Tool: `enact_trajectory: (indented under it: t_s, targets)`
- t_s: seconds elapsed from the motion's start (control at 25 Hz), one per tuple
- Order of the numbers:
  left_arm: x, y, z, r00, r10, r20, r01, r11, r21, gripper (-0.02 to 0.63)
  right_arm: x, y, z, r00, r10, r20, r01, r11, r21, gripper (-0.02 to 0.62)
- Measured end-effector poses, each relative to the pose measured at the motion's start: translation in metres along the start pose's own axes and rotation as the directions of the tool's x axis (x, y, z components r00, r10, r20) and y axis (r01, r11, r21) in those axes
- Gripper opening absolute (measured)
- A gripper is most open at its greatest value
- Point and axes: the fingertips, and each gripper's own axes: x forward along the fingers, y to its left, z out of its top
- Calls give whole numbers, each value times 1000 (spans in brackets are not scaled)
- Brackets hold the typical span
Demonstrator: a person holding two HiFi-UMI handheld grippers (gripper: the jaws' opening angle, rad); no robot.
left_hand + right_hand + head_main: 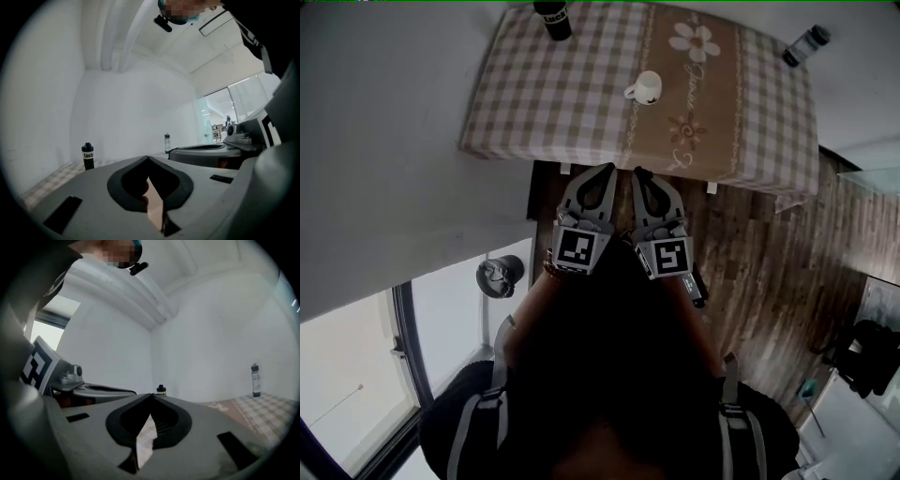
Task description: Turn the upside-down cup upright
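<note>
Two tongs clenched empty, short of the cup.
My left tongs [602, 171] and right tongs [641, 174] hang side by side on the near side of the cup [648, 87], jaws pressed together, nothing between them. White, smooth and rounded, it sits on the checked cloth [534, 112] straight beyond my right tongs, which I judge nearer. Its handle juts leftward and its axis looks upright.
</note>
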Motion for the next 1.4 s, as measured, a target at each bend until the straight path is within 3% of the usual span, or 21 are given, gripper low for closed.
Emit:
enact_trajectory:
  t_s: [0.16,0.28,0.48,0.68,0.88,0.96,1.08,1.2,1.32,1.4]
  targets:
    - [-133,-91,-23,996,64,-56,-65,998,-6,-5,-141,80,-11,994,100,-31,-100,995,15,3]
    - [-170,-119,-41,995,52,-82,-54,998,-20,-5,-185,104,-21,992,109,-61,-108,994,12,3]
    - [-123,-67,-58,996,17,-90,-21,999,-41,-5,-131,84,-32,989,94,-116,-97,995,-26,3]
    - [-75,-48,-89,978,-164,-128,157,986,-60,3,-82,61,-39,981,43,-187,-65,992,-111,3]
    - [-49,-18,-111,965,-205,-166,197,978,-61,12,-42,49,-45,976,-5,-217,-19,994,-106,3]
    - [-40,-19,-126,950,-251,-183,250,968,-29,71,-33,45,-48,977,-5,-214,-20,994,-111,3]
    - [-31,-22,-148,913,-335,-234,346,938,5,103,-26,40,-55,972,-7,-234,-29,988,-152,3]
    - [-22,-13,-163,896,-348,-274,371,928,34,125,-17,31,-61,972,-6,-233,-22,993,-119,3]
    - [-20,-13,-172,891,-376,-256,386,923,-13,149,-13,22,-68,973,-3,-230,-16,997,-80,3]
    - [-16,-17,-183,863,-430,-265,439,898,-27,149,-10,20,-74,973,2,-231,-19,997,-74,3]
